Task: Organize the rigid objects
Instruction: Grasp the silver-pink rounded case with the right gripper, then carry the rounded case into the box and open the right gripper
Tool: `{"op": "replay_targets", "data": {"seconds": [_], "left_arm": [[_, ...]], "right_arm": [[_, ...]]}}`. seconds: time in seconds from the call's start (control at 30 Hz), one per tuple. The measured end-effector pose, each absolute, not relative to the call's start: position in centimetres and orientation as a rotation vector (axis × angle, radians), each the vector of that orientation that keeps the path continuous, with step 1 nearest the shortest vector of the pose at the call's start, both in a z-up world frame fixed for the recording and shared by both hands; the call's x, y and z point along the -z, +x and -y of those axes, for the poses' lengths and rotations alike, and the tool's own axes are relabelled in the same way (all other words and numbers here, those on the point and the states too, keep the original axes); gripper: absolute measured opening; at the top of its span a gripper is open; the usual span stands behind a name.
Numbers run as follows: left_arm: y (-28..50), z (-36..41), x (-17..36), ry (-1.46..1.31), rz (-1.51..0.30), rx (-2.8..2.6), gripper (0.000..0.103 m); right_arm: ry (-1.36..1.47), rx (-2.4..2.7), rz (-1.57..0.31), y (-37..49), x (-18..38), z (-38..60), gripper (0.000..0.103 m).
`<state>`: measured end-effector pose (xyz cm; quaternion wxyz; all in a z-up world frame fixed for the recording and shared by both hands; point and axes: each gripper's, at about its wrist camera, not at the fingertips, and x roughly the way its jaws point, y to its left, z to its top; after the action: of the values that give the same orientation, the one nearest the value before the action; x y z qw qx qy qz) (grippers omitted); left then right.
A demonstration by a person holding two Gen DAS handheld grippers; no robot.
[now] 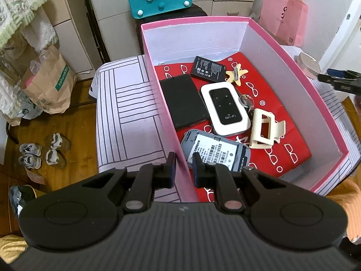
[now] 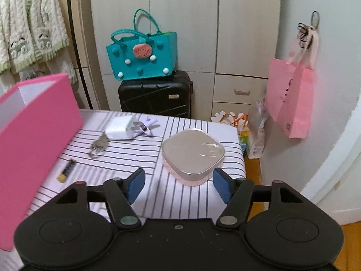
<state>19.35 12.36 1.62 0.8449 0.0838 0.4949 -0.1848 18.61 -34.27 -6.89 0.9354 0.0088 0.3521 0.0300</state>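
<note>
Gripping the near wall of the pink box (image 1: 171, 122), the left hand-held gripper (image 1: 183, 169) is clenched on the cardboard, 1 finger inside and 1 outside. Inside lie a white Wi-Fi router (image 1: 224, 109), 2 black slabs, a cream hair clip (image 1: 265, 131) and a grey device (image 1: 216, 152) on red paper. The right hand-held gripper (image 2: 178, 186) is released, jaws spread wide just short of a silver tin (image 2: 193, 155) on the striped counter (image 2: 126, 158), near a battery (image 2: 67, 170), keys (image 2: 99, 148) and a white charger (image 2: 120, 127).
</note>
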Motion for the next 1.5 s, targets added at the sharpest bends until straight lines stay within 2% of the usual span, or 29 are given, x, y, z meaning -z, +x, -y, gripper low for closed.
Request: {"op": "replay_targets", "data": {"seconds": [0.17,0.3,0.47,0.87,0.97,1.13,1.3,1.5], "left_arm": [[19.3,-12.4,-1.7,0.176,-1.044,0.396,0.014],[19.4,-12.4,-1.7,0.177,-1.046,0.399,0.014],[19.4,-12.4,-1.6,0.173,-1.046,0.405,0.015],[19.5,-12.6,-1.6,0.165,-1.051,0.412,0.015],[19.6,-12.7,-1.6,0.165,-1.054,0.412,0.015],[19.6,-12.8,-1.6,0.149,-1.058,0.413,0.015],[19.6,-12.7,-1.6,0.146,-1.058,0.407,0.015],[19.5,-12.8,-1.6,0.148,-1.060,0.401,0.015]], "right_arm": [[-0.002,0.002,-0.769,21.8,9.0,34.6,0.073],[-0.031,-0.009,-0.769,23.3,9.7,34.0,0.088],[-0.023,-0.012,-0.734,24.7,10.5,34.1,0.095],[0.137,0.079,-0.698,25.9,11.1,34.6,0.095],[0.118,0.112,-0.710,25.9,10.9,34.5,0.083],[0.272,0.181,-0.700,24.5,10.0,35.7,0.083],[0.347,0.091,-0.681,21.9,8.1,35.1,0.083],[0.341,-0.095,-0.626,18.1,3.1,30.7,0.083]]}}
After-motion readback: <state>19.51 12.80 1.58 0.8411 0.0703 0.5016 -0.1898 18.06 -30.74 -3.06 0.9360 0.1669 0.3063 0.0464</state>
